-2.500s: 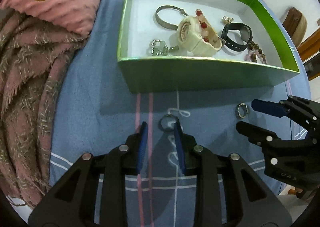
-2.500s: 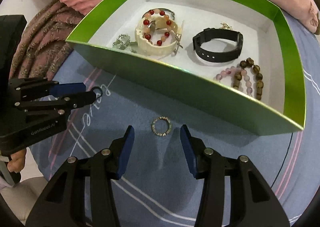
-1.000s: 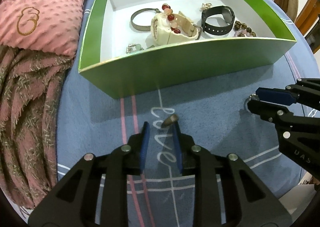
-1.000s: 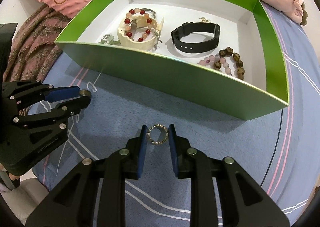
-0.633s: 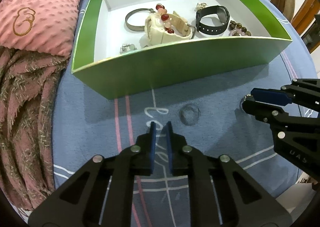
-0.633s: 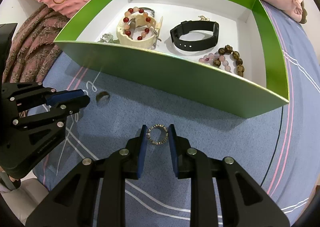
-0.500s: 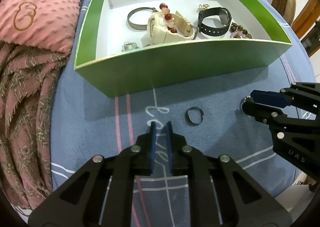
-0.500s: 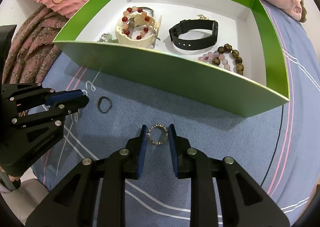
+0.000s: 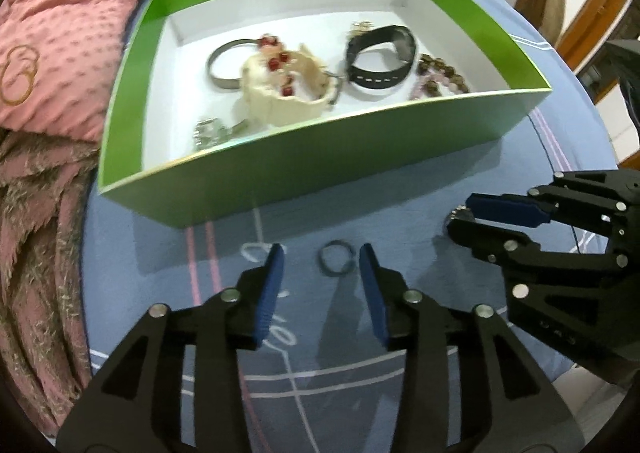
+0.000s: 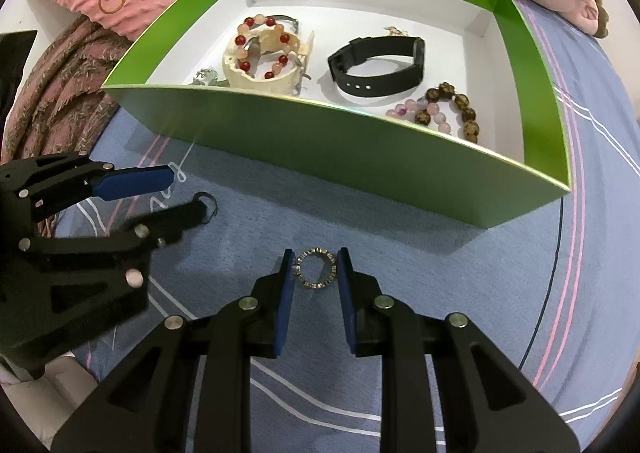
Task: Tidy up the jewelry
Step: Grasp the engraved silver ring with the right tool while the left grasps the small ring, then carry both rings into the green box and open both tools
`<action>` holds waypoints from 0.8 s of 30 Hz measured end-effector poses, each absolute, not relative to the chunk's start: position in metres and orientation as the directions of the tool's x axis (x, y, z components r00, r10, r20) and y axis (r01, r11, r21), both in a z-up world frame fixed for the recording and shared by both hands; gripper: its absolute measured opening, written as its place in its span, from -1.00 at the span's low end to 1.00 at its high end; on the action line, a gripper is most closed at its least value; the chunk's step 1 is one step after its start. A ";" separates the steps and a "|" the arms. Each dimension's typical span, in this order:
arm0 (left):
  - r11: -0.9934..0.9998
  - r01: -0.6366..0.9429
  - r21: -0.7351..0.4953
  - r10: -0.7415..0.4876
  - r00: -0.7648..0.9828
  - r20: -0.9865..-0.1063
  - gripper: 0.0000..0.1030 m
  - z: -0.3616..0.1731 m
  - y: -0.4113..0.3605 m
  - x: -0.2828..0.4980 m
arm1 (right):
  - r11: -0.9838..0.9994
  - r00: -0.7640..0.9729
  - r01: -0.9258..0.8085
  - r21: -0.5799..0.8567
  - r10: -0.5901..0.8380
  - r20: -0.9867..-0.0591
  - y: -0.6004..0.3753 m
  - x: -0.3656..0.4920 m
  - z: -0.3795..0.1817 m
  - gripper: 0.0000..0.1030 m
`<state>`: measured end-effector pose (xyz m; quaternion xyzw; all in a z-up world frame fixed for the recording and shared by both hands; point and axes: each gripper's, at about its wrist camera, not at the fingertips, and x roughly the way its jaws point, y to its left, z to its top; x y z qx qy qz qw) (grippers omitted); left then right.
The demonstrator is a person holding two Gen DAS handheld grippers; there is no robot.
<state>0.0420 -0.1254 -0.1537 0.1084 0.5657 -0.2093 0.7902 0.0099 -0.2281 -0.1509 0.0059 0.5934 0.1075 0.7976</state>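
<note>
Blue bedspread, near its front edge: plain ring lies flat between the spread pads of the left gripper, whose jaws have just been opening. Right gripper pinches studded ring edgewise. Both rings are probably light, rigid and slippery; grip across the rim. Green box stands behind.

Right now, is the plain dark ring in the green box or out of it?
Out. The plain dark ring lies flat on the blue bedsheet before the green box, between the open left gripper.
</note>
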 end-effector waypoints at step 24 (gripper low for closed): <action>0.898 0.429 -0.100 -0.230 0.262 -0.937 -0.64 -0.152 -0.108 0.041 | 0.978 0.275 -0.141 0.152 0.186 -0.943 -0.228 0.010 -0.153 -0.55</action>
